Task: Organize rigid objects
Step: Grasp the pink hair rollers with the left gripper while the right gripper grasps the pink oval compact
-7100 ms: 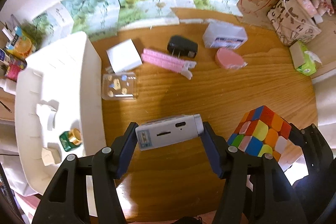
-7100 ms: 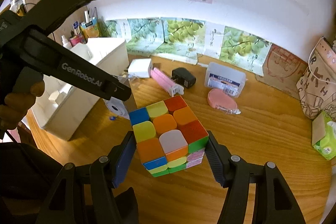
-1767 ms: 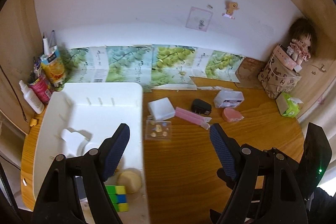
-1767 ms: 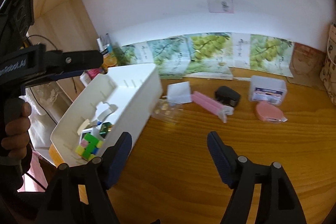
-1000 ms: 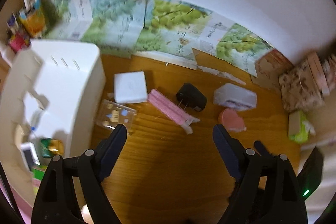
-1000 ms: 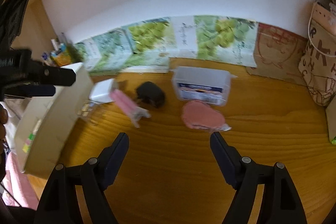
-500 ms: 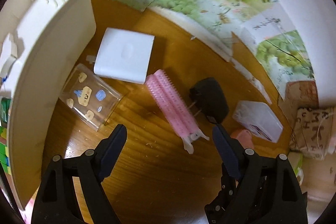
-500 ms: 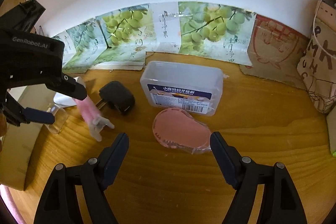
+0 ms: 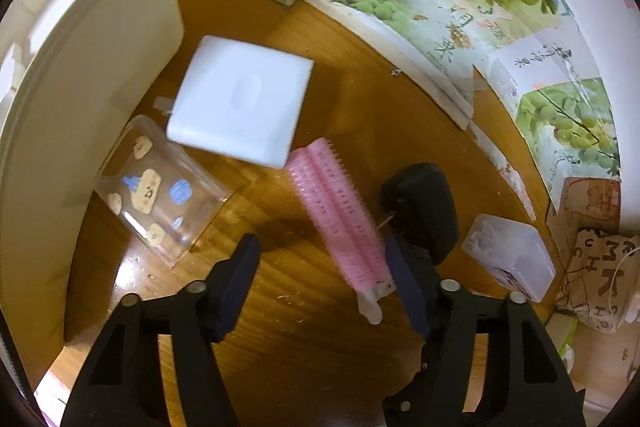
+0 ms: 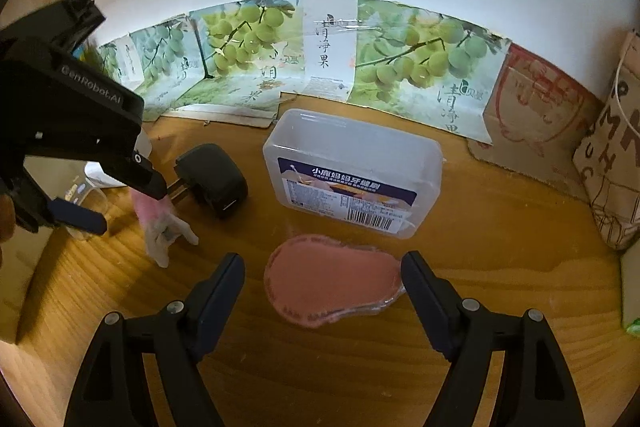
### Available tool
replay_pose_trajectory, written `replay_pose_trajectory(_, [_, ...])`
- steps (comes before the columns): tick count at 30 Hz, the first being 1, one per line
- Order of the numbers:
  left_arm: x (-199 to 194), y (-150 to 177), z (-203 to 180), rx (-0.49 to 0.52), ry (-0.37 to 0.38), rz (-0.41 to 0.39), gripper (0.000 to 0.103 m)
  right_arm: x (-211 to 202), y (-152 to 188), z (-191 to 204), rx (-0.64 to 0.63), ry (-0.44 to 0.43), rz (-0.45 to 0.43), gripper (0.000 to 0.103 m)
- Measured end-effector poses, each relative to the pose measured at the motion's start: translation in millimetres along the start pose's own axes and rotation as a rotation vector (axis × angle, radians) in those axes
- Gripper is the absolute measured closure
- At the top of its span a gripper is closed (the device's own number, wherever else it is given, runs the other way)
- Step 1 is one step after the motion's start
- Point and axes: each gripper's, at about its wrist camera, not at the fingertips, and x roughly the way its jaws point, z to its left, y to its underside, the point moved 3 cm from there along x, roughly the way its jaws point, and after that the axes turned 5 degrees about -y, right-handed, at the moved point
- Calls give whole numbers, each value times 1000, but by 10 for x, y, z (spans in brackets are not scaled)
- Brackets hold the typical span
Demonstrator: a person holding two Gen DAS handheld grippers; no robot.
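Left hand-held gripper points steeply down over the wooden worktop; its jaws have just been closing and stand half-wide around the lower end of the pink hair roller. The right finger lies against the roller's edge, the left finger apart from it; whether the pads yet press cannot be told. Beside the roller: black plug adapter on its right, white square box at its upper left, clear sticker case further left, against the white bin. Right hand-held gripper is wide, empty, its fingers flanking the pink flat case without touching; the clear floss box lies just behind that case.
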Motion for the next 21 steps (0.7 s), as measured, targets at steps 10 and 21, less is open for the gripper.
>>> replay_pose_trajectory(10, [22, -50, -160, 4, 56, 10, 68, 44, 4, 39, -61, 36, -11, 20])
replay_pose_trajectory(21, [47, 22, 69, 2, 105, 69, 74, 94, 1, 73, -83, 106, -16, 19])
